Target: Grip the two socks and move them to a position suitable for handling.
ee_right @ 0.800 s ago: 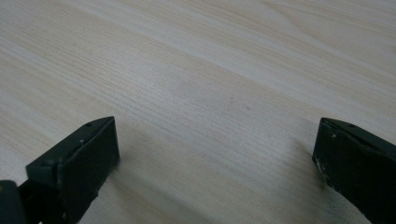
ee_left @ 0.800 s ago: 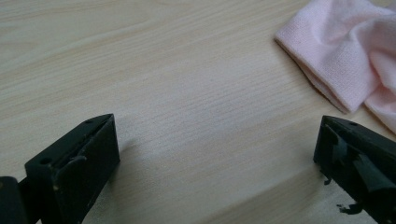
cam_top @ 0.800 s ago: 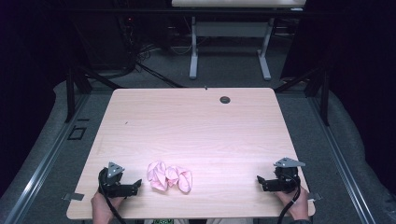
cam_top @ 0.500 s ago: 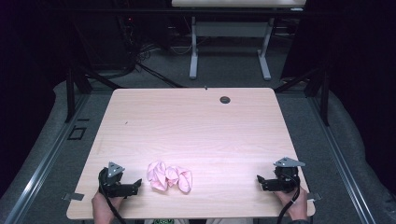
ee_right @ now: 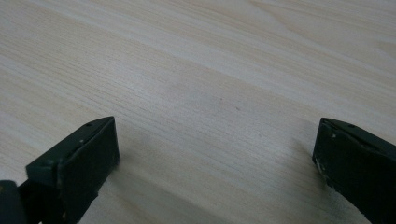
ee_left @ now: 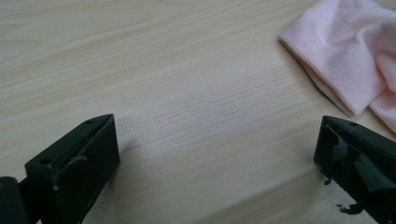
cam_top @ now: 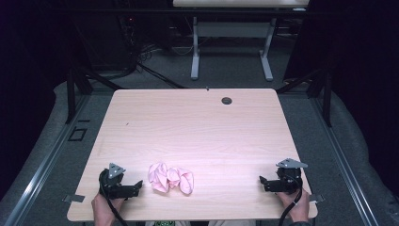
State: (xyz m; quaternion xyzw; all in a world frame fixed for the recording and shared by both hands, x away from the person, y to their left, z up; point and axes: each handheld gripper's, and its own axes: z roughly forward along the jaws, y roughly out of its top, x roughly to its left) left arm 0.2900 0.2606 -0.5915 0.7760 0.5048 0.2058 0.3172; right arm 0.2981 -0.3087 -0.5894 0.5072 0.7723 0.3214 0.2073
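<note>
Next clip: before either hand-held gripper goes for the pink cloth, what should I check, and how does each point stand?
1. Left hand-held gripper open: ok, nothing between its jaws.
2. Right hand-held gripper open: ok, nothing between its jaws.
3. Pink cloth in reach of the left: ok, it lies crumpled beside it, apart.
4. Path from left to cloth free: ok, bare table.
5. Cloth's edges findable: cannot tell, it is bunched.

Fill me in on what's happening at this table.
A person holds a gripper in each hand at the near edge of a wooden table. A crumpled pink cloth lies just beside the left gripper, untouched. The right gripper rests farther off. Both have their jaws wide open, holding nothing.
</note>
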